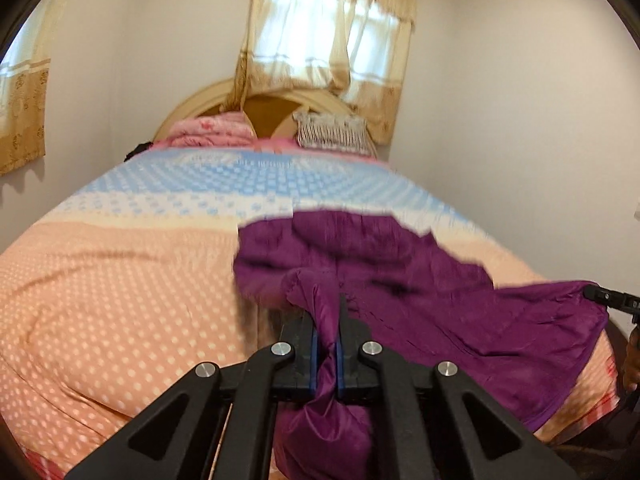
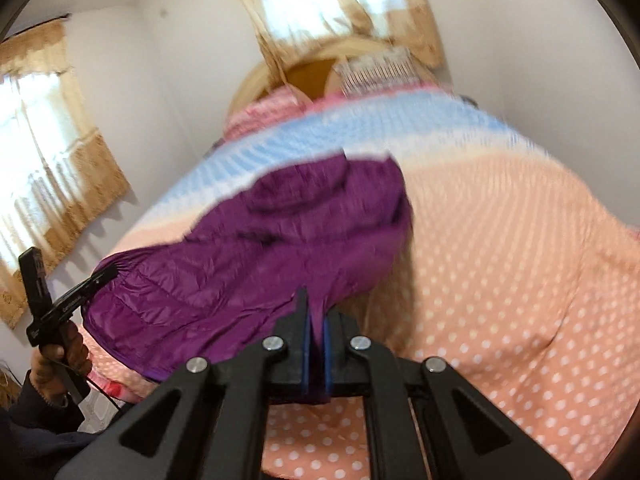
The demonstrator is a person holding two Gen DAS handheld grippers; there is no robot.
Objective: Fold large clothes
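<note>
Purple jacket (image 1: 420, 280) spread on near part of bed (image 1: 120, 280), left gripper (image 1: 328, 320) jaws clamped on bunched purple fabric, right gripper (image 2: 316, 316) jaws clamped on jacket edge, striped pillow (image 1: 334, 134) at far headboard (image 1: 208, 100), frames blurred

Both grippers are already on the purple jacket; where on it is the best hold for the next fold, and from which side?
Probably stay on the near edge, coming from the foot of the bed. The purple jacket lies spread away toward the headboard, and the left gripper and right gripper each pinch a bunch of that edge, well apart. That should lift it evenly; motion blur hides seams.
</note>
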